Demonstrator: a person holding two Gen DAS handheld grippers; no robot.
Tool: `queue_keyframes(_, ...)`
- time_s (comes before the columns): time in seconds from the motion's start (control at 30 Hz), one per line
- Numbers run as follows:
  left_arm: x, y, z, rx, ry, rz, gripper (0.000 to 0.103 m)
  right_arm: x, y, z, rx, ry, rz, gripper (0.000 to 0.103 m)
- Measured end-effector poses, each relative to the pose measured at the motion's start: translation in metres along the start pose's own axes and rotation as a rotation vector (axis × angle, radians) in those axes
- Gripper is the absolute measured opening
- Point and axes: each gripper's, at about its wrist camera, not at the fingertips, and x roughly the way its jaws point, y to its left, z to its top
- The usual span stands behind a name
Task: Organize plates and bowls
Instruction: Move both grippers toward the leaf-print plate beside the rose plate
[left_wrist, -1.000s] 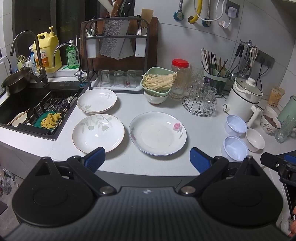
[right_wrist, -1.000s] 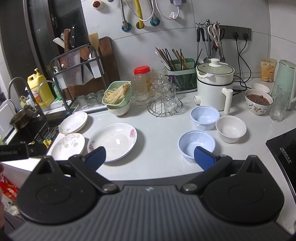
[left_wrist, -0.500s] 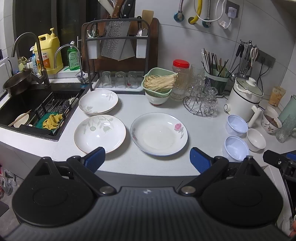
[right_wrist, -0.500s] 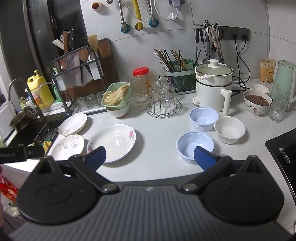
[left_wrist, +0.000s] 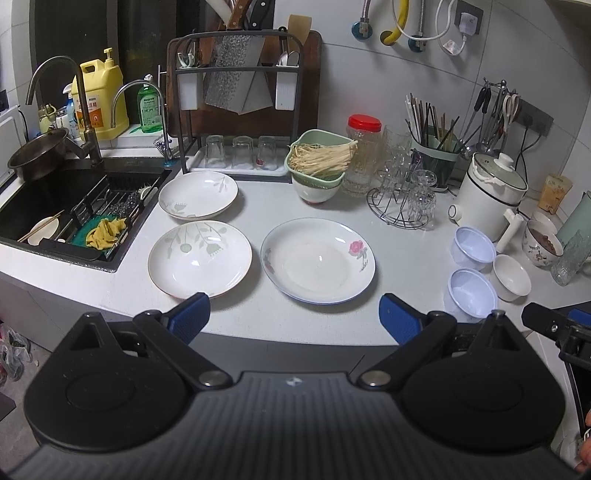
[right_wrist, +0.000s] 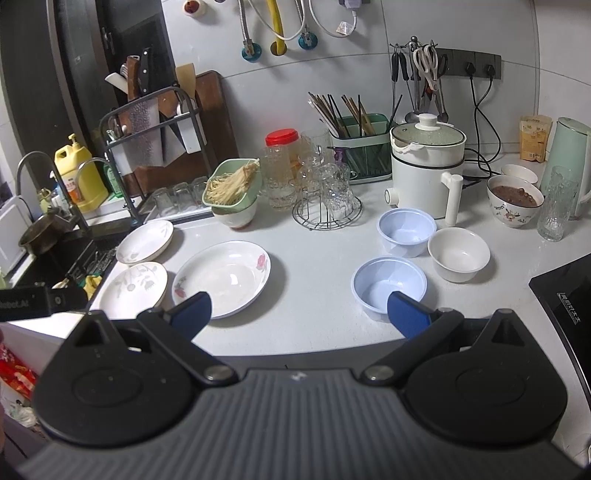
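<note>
Left wrist view: three plates lie separately on the white desk (left_wrist: 406, 254) at frame centre: a rose-patterned plate (left_wrist: 317, 260), a leaf-patterned plate (left_wrist: 200, 258) to its left, and a third plate (left_wrist: 198, 195) above that, beside the sink (left_wrist: 55, 206). Right of frame, two pale blue bowls (left_wrist: 472, 249) and a white bowl (left_wrist: 512, 277) stand close together. Left claw (left_wrist: 293, 319) released, empty, low in frame at the desk edge. Right wrist view: right claw (right_wrist: 299, 314) likewise released, grasping nothing, its right finger overlapping the nearer blue bowl (right_wrist: 388, 286).

a home kitchen: sink (left_wrist: 74, 199), knife rack (left_wrist: 236, 92), cooker (right_wrist: 428, 166) on counter (right_wrist: 314, 277).
</note>
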Motion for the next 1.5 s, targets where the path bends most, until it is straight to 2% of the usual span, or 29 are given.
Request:
queue_keyframes(0.73, 0.008, 0.005, -0.001, -0.013, 0.024, 0.004, 0.1, 0.003, 0.002, -0.003, -0.004, 0.014, 0.023, 0.103)
queue_keyframes(0.87, 0.007, 0.005, -0.002, 0.009, 0.017, 0.025, 0.1, 0.004, 0.003, -0.003, 0.003, 0.016, 0.058, 0.103)
queue_keyframes(1.03, 0.007, 0.006, -0.002, 0.025, 0.037, 0.023, 0.1, 0.006, 0.01, -0.006, 0.009, 0.016, 0.038, 0.103)
queue_keyframes(1.13, 0.006, 0.009, -0.003, 0.048, 0.036, 0.051, 0.1, 0.005, 0.012, -0.008, 0.014, 0.013, 0.042, 0.103)
queue_keyframes(1.27, 0.009, 0.016, -0.004, 0.035, 0.064, 0.037, 0.1, 0.006, 0.015, -0.011, 0.038, 0.029, 0.074, 0.103)
queue_keyframes(1.5, 0.02, 0.016, 0.004, 0.043, 0.088, 0.022, 0.1, 0.011, 0.016, -0.013, 0.1, 0.034, 0.067, 0.103)
